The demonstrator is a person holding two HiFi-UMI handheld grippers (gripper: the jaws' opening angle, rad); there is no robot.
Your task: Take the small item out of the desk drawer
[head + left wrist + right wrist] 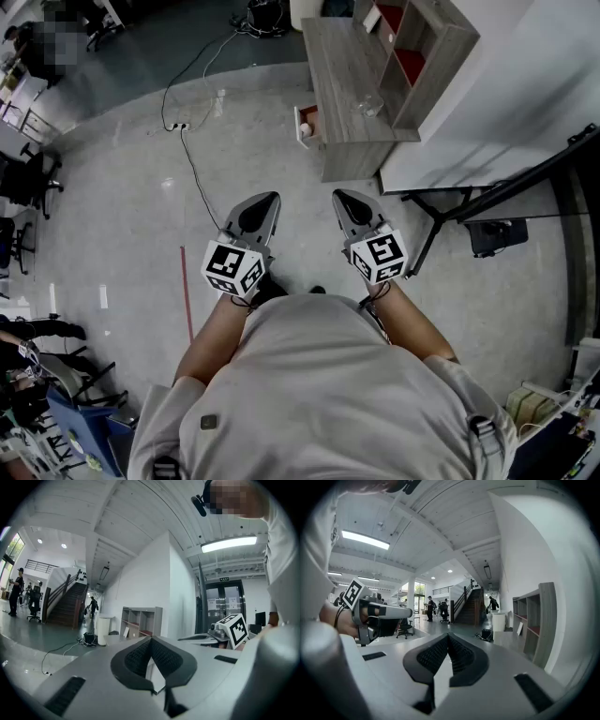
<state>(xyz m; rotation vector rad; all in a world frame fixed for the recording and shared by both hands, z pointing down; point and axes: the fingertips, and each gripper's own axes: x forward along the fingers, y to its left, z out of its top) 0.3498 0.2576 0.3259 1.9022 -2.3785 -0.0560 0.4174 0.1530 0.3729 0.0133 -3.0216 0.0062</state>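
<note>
the desk drawer (307, 120) juts out from the left side of the grey desk (342, 66) in the head view, its inside reddish. a small pale item (305, 129) lies in it, too small to make out further. on the desk top, near its front right corner, sits a clear glass (370, 105), just beside a grey shelf unit (436, 52) with red-lined compartments.

well apart from the desk, over the grey floor (122, 187), the person holds both tools side by side, pointing toward the desk. the left gripper (271, 197) has its jaws closed tip to tip, with nothing between them. the right gripper (339, 195) is closed the same way and empty too.

a black cable (192, 169) runs across the floor from a white power strip (178, 127) toward the person's feet. a black stand (469, 202) is at the right.
</note>
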